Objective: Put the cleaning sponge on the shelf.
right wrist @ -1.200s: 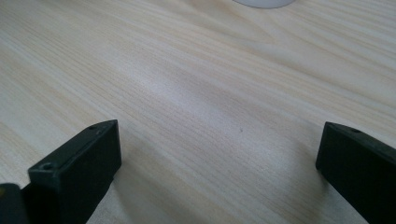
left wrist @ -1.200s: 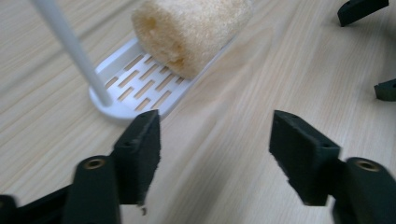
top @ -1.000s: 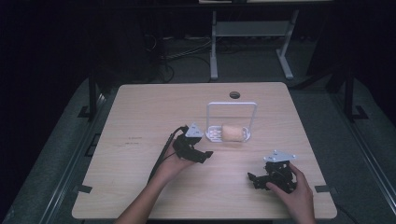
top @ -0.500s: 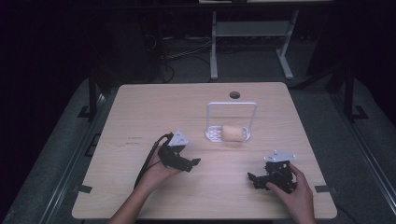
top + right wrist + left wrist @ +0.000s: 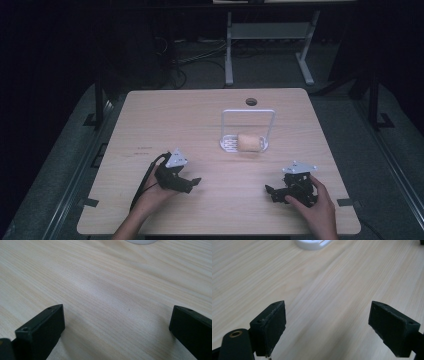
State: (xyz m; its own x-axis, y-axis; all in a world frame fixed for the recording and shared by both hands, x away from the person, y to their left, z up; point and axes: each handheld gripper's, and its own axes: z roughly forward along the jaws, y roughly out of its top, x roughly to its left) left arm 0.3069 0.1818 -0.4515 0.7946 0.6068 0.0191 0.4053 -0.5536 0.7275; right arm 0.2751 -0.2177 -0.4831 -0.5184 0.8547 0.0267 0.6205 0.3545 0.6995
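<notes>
- The left gripper (image 5: 192, 181) is seen low over the table (image 5: 200, 115) at about 7 o'clock from the table's middle, held in the person's left hand (image 5: 150, 192).
- In the left gripper view its jaws are spread wide, with bare wood between them; they have just been opening, and nothing is gripped.
- The right gripper (image 5: 272, 191) is held near the table's front edge at about 5 o'clock, in the person's right hand (image 5: 315, 207).
- In the right gripper view its jaws are likewise set wide apart over bare wood, with nothing between the pads.
- A small white rack (image 5: 247, 127), made of a round slotted base and an upright wire frame, is placed just right of the table's middle, at about 1 o'clock from the left gripper and 11 o'clock from the right gripper.
- A tan bread roll (image 5: 249, 142) is seen lying on the rack's base, inside the frame, well apart from both grippers.
- The rim of the rack's base (image 5: 312, 244) is caught at the top edge of the left gripper view, at 12 o'clock from the jaws.
- A round cable hole (image 5: 251, 102) is found near the table's far edge, at 12 o'clock from the rack.
</notes>
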